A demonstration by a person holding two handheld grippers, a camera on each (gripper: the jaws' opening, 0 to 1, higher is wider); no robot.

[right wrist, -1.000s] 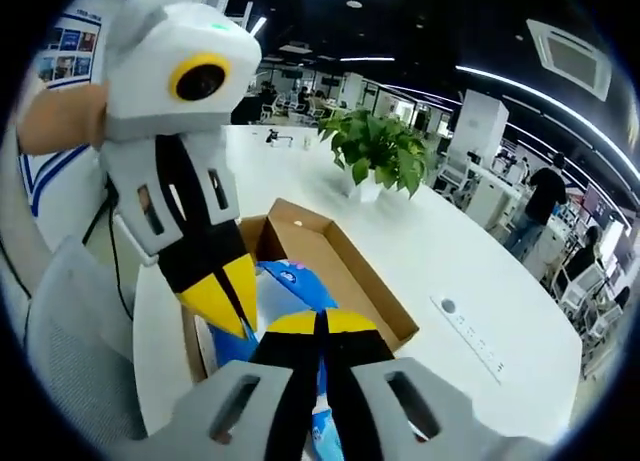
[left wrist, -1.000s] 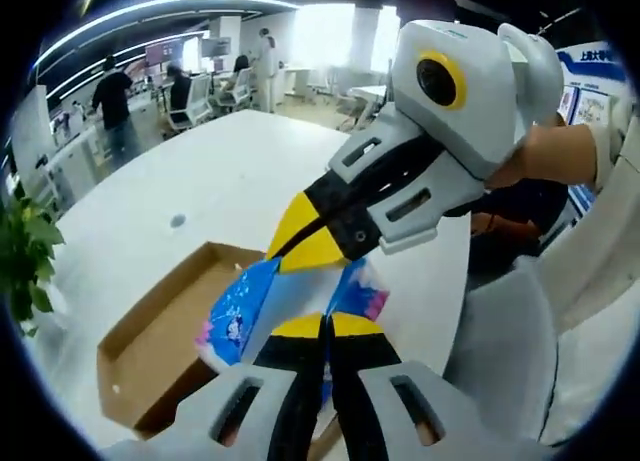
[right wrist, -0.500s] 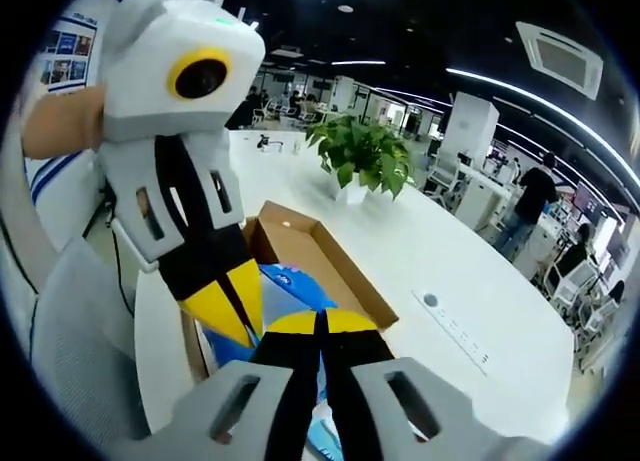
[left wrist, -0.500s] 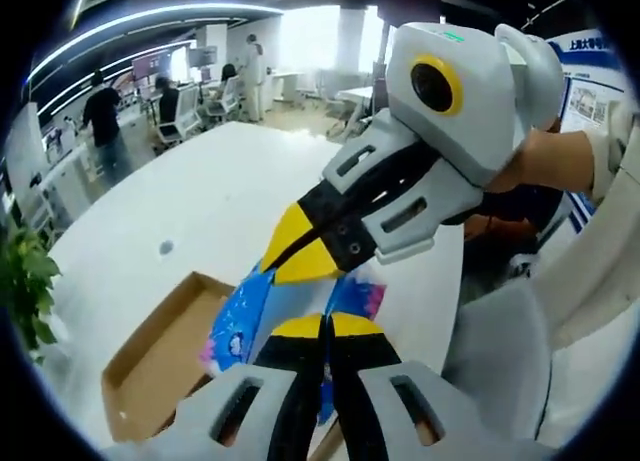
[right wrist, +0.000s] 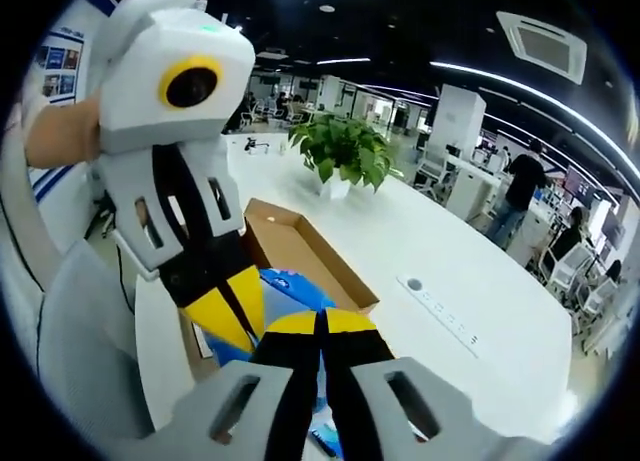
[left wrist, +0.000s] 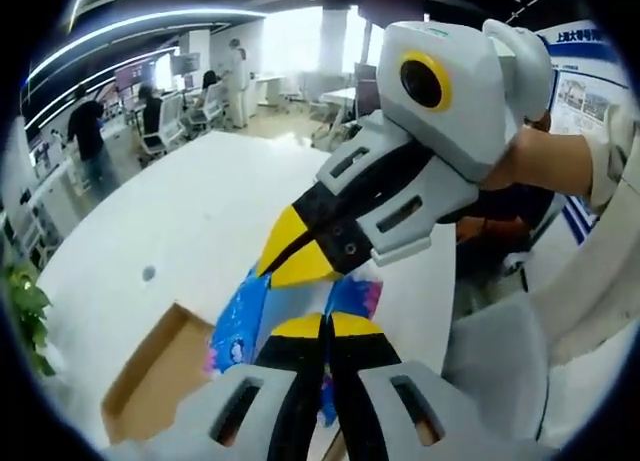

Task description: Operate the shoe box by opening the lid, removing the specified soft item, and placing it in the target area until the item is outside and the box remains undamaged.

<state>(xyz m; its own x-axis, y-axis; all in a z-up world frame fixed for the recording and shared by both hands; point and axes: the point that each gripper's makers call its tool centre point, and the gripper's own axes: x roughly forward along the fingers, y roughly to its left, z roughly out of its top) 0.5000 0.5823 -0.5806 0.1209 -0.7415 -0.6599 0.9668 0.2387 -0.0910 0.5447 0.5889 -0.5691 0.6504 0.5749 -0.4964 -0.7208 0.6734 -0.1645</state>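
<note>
A soft blue printed pack (left wrist: 243,316) hangs above the open cardboard shoe box (left wrist: 160,376), and both grippers hold it. In the left gripper view, my left gripper (left wrist: 326,326) is shut on the pack's near edge, and the right gripper (left wrist: 290,261) comes in from the upper right, its yellow tips shut on the pack's top. In the right gripper view, my right gripper (right wrist: 318,323) is shut on the blue pack (right wrist: 290,286), with the left gripper (right wrist: 228,316) pinching it from the left. The box (right wrist: 310,251) lies below on the white table.
The long white table (left wrist: 190,211) stretches ahead, with a round port (left wrist: 148,273) in it. A potted plant (right wrist: 340,151) and a power strip (right wrist: 440,316) sit on the table (right wrist: 480,311). A grey chair back (left wrist: 495,371) stands close by. People work at desks far off.
Both grippers have risen with the pack still held between them. The box looks smaller and lower in both views.
</note>
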